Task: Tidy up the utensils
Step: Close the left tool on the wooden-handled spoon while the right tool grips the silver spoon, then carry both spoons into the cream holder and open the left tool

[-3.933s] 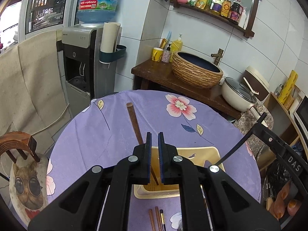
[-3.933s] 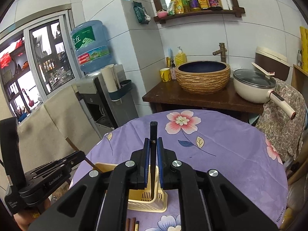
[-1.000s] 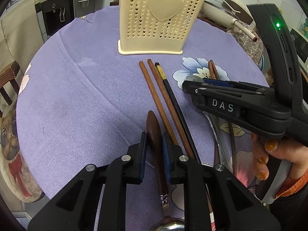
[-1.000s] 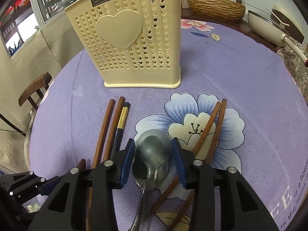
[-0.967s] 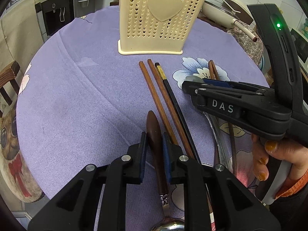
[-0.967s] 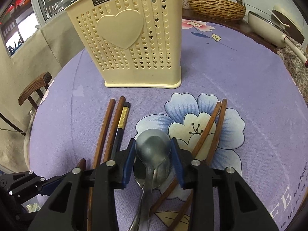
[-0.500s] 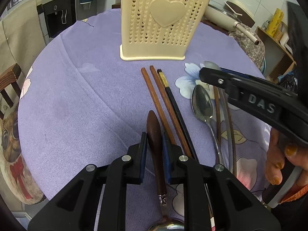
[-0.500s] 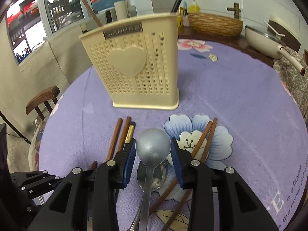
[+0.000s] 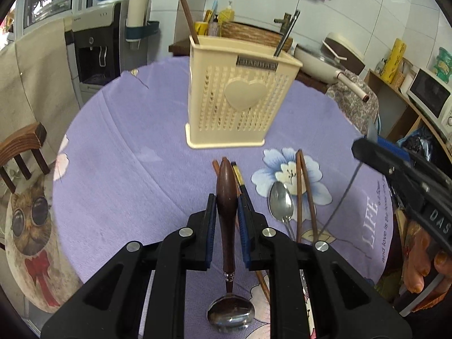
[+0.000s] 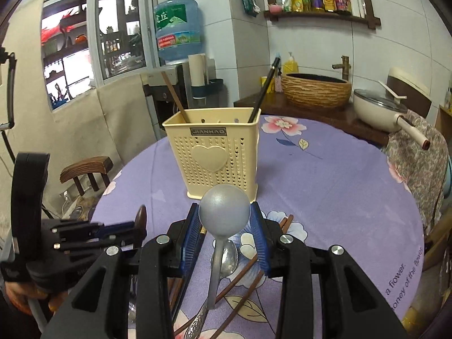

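Note:
My left gripper (image 9: 226, 206) is shut on the dark wooden handle of a spoon (image 9: 226, 195), lifted above the purple tablecloth, with its steel bowl hanging back toward the camera. My right gripper (image 10: 224, 220) is shut on the round bowl of a grey metal spoon (image 10: 224, 212), also raised. The cream perforated holder (image 9: 240, 99) stands beyond both, upright, with a brown chopstick (image 9: 185, 11) and a black chopstick (image 9: 286, 35) leaning in it. On the cloth lie a steel spoon (image 9: 279, 202), two brown chopsticks (image 9: 303, 186) and more chopsticks (image 9: 238, 175) under my left fingers.
The round table (image 9: 127, 169) drops off at its edge on all sides. A wooden chair (image 9: 22, 147) stands at the left. Behind the table are a water dispenser (image 9: 96, 42), a woven basin (image 10: 316, 90) and a cream pan (image 10: 381, 107). A hand (image 9: 423, 260) holds the right gripper.
Both grippers have risen off the table, each carrying its spoon, and tilted up toward the holder. The second steel spoon stays lying on the cloth.

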Demonstrator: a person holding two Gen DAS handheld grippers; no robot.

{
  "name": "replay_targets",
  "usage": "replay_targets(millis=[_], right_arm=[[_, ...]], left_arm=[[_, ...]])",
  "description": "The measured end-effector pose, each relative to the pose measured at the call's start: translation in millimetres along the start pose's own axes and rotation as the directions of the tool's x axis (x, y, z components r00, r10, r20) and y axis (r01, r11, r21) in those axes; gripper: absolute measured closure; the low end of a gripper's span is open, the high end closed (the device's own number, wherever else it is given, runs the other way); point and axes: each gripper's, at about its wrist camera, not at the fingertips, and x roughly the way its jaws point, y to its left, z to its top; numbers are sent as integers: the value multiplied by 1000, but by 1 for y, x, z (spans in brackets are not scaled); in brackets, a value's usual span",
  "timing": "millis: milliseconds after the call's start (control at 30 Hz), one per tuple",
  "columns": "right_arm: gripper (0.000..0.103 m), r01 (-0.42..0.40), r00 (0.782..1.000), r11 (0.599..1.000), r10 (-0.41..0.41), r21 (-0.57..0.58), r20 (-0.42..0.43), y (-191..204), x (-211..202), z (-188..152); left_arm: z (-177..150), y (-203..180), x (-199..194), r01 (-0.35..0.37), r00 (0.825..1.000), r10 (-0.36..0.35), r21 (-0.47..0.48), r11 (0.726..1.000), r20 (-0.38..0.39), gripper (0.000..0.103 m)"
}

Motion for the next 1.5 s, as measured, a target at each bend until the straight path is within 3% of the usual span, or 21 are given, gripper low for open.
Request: replay_targets(millis=[467,1133,1333,1500], right_arm=[[68,-13,1000,1000,13,-8,3,5,-9,6],[68,-48,999,999,48,-19,7,7,-5,20],[68,-53,998,999,53,-12,27,4,2,43],[68,-46,995,999,47,-10,89,2,1,88]], left_arm=[[19,8,-29,-18,996,18,-4,1000,92,87],[46,6,-42,-3,989,2,6,1000,147,88],[71,2,-52,3,986,-6,20,1000,167,88],[116,0,-72,13,977,-17,18,1000,211,88]])
